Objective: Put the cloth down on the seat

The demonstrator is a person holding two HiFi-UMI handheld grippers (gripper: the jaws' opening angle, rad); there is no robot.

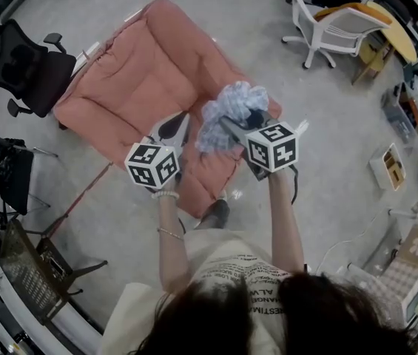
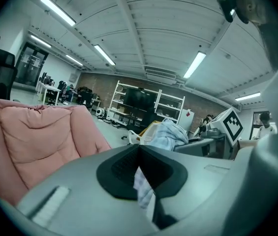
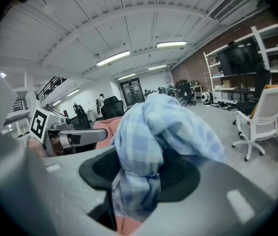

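Observation:
A bunched light-blue checked cloth (image 1: 231, 108) hangs over the near right part of the pink padded seat (image 1: 138, 76). My right gripper (image 1: 227, 124) is shut on it; in the right gripper view the cloth (image 3: 164, 132) bulges up out of the jaws and covers the pads. My left gripper (image 1: 173, 129) sits just to the left, over the seat's front. Its pads (image 2: 124, 168) meet, with a small strip of the cloth (image 2: 142, 188) pinched between them. The left gripper view also shows the seat (image 2: 30, 136) at left and the cloth bundle (image 2: 170, 134) on the other gripper.
A black office chair (image 1: 31, 69) stands left of the seat and a white one (image 1: 334, 24) at the back right. A dark mesh chair (image 1: 24, 272) is at near left. Boxes (image 1: 390, 165) and shelving line the right side. The person's shoe (image 1: 214, 214) is at the seat's front.

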